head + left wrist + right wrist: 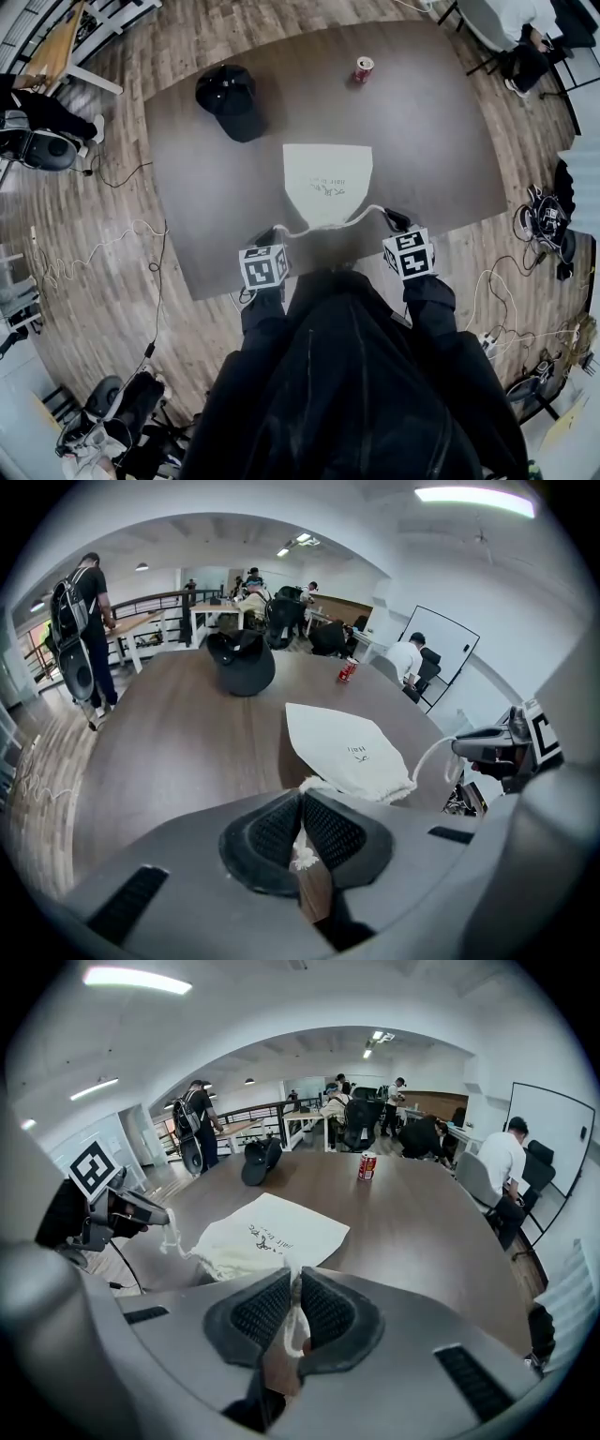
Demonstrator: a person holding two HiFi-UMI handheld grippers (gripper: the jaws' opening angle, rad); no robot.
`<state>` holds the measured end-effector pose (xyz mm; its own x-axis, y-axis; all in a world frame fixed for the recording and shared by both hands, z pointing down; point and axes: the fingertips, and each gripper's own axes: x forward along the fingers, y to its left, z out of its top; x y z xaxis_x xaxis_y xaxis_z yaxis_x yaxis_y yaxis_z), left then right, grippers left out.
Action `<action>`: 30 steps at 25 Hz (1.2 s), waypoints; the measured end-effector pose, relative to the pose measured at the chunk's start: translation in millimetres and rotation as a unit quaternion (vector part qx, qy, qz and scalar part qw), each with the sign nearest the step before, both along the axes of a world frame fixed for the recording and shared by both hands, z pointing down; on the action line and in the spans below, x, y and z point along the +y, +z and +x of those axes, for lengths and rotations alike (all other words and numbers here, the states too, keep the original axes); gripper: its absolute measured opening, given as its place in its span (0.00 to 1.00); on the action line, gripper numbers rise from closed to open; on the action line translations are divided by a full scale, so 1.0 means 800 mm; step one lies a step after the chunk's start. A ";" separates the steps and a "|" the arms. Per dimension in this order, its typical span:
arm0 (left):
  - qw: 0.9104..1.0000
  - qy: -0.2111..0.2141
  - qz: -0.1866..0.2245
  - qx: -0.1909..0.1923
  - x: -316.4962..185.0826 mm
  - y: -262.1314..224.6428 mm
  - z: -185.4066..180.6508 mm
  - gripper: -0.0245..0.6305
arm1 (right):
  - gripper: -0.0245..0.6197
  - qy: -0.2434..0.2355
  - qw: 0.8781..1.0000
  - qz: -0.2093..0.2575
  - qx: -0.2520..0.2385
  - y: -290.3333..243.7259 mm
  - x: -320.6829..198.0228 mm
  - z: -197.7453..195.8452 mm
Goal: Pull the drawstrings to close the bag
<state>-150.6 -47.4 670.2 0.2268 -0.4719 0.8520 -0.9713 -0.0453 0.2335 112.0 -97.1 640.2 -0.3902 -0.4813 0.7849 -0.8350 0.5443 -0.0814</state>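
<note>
A white drawstring bag (326, 178) lies flat on the brown table (206, 216), its gathered mouth toward me. From the mouth one white cord (292, 232) runs left into my left gripper (269, 234), and another cord (361, 216) runs right into my right gripper (396, 221). In the left gripper view the jaws (300, 832) are shut on a frayed cord end, with the bag (347, 752) just beyond. In the right gripper view the jaws (292, 1312) pinch a cord loop, and the bag (267, 1237) lies ahead. Both grippers hover near the table's front edge, on either side of the bag's mouth.
A black cap (230, 98) sits at the table's far left and a red can (363, 68) at the far middle. Cables (103, 248) trail over the wooden floor on both sides. People and chairs (506, 1162) are around the room beyond the table.
</note>
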 end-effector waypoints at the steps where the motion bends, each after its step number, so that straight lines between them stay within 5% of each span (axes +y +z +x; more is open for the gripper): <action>1: 1.000 0.000 -0.001 0.001 -0.001 0.002 0.001 0.10 | 0.11 -0.001 1.000 -0.002 0.000 0.002 0.000 -0.002; 10: 1.000 0.010 -0.008 0.013 -0.007 0.013 0.005 0.10 | 0.13 0.004 1.000 -0.011 -0.009 0.014 -0.004 -0.018; 15: 1.000 0.010 -0.004 0.022 -0.006 0.009 0.006 0.11 | 0.23 0.008 1.000 -0.017 -0.022 0.016 -0.004 -0.018; 17: 1.000 0.013 -0.003 0.027 -0.006 0.007 0.007 0.23 | 0.26 0.008 0.999 -0.022 -0.026 0.015 -0.003 -0.017; 20: 0.999 0.018 -0.003 0.029 -0.006 0.005 0.003 0.27 | 0.29 0.006 0.999 -0.023 -0.030 0.013 -0.005 -0.020; 30: 0.998 0.014 0.044 0.034 -0.030 -0.038 0.000 0.29 | 0.31 0.004 0.998 0.029 -0.060 -0.044 -0.027 -0.042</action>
